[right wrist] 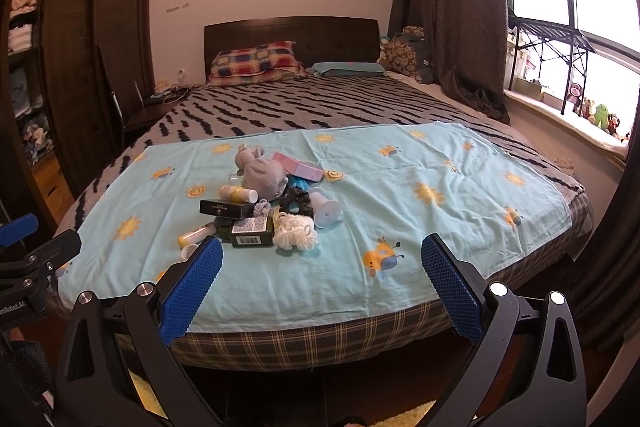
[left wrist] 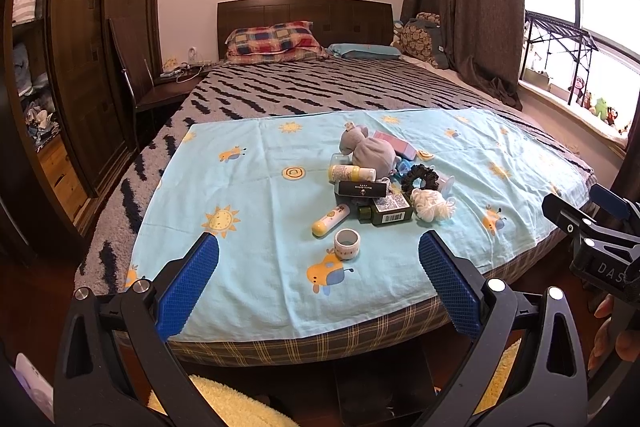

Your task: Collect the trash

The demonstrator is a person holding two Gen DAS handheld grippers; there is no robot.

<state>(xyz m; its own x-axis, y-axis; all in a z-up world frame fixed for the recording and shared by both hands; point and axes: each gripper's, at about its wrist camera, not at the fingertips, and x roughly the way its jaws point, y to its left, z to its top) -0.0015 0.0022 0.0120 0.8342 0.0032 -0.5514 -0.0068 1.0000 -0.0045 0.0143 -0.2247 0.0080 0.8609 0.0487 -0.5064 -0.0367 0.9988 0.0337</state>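
Left wrist view showed us a bedroom: a bed under a blue sheet, a pile of clutter mid-sheet. One yellow tube lay pointing up-right, one tape roll just beside it, perhaps. Left gripper and right gripper both gaped, holding nothing.

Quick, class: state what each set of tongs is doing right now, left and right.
Left tongs: open, holding nothing.
Right tongs: open, holding nothing.
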